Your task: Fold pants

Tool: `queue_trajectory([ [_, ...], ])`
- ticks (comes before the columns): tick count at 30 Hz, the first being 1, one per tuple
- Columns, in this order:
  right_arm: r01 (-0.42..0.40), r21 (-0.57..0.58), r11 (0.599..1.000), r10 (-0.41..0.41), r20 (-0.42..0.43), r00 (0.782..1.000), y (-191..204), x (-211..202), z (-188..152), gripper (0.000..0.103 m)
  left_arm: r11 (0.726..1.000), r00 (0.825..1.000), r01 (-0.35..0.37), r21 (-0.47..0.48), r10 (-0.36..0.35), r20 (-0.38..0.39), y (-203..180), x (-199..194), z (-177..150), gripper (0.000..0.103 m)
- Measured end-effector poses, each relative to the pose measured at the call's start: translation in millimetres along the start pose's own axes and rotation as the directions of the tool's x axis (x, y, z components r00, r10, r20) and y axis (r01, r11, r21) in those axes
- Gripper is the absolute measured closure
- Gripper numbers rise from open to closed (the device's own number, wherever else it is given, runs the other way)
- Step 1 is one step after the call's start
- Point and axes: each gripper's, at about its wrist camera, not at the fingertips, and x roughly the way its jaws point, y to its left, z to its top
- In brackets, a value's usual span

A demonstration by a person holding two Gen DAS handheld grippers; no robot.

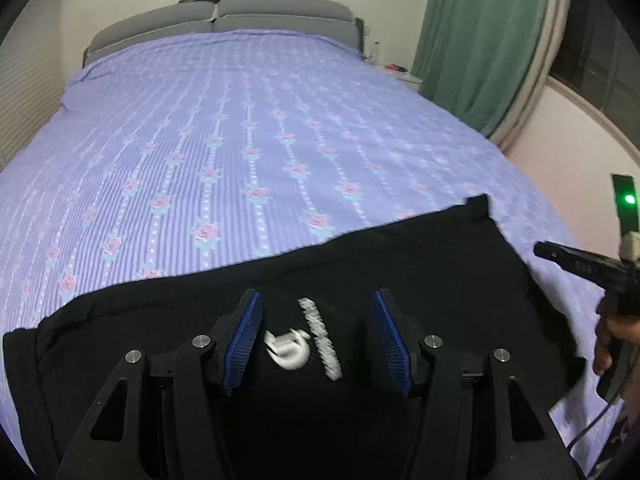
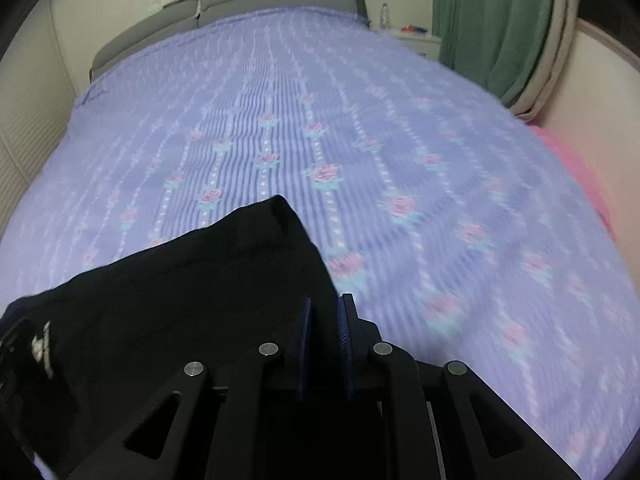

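Observation:
Black pants [image 1: 400, 264] lie spread across the near end of the bed, with a white logo [image 1: 304, 344] on them. My left gripper [image 1: 316, 300] hovers over the logo, its blue pads wide apart and pressing on nothing. In the right wrist view the pants [image 2: 180, 300] fill the lower left, and their right edge runs into my right gripper [image 2: 324, 304]. Its pads stand almost together with dark cloth in the narrow gap. The left wrist view shows the right gripper [image 1: 538, 249] at the pants' right edge, held by a hand [image 1: 612, 332].
The purple flowered bedspread [image 1: 240, 140] covers the bed up to a grey headboard [image 1: 224, 20]. A green curtain [image 1: 480, 40] hangs at the right, by a white nightstand [image 2: 420, 42] with a bottle. A pink cloth [image 2: 576, 168] shows at the bed's right edge.

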Motion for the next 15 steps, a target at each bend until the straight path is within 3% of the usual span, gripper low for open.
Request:
queue_trajectory([
  [1,0.006,0.002,1.0,-0.006,0.006,1.0,0,-8,-6,0.084,1.0,1.0,0.01,0.005,-0.01,0.004,-5,-6,-3,0.041],
  [5,-0.014,0.054,0.998,0.011,0.048,0.999,-22,-68,-55,0.038,0.998,0.999,0.05,0.033,-0.05,-0.002,-27,-26,-20,0.04],
  [6,-0.02,0.066,0.998,0.016,0.052,0.998,-27,-80,-69,0.033,0.998,0.999,0.051,0.039,-0.051,-0.004,-31,-30,-23,0.04],
  [8,-0.043,0.107,0.993,0.039,0.04,0.998,-38,-91,-89,0.033,0.997,0.999,0.054,0.056,-0.054,-0.008,-41,-36,-34,0.04],
  [11,-0.135,0.197,0.971,0.139,-0.01,0.99,-53,-86,-110,0.034,0.997,0.998,0.06,0.055,-0.059,-0.03,-48,-39,-45,0.04],
  [13,-0.162,0.255,0.953,0.181,-0.053,0.982,-58,-74,-119,0.04,0.997,0.998,0.058,0.051,-0.056,-0.04,-52,-40,-49,0.04],
  [15,-0.193,0.298,0.935,0.223,-0.071,0.972,-58,-64,-123,0.055,0.997,0.998,0.057,0.054,-0.055,-0.044,-56,-43,-54,0.04],
])
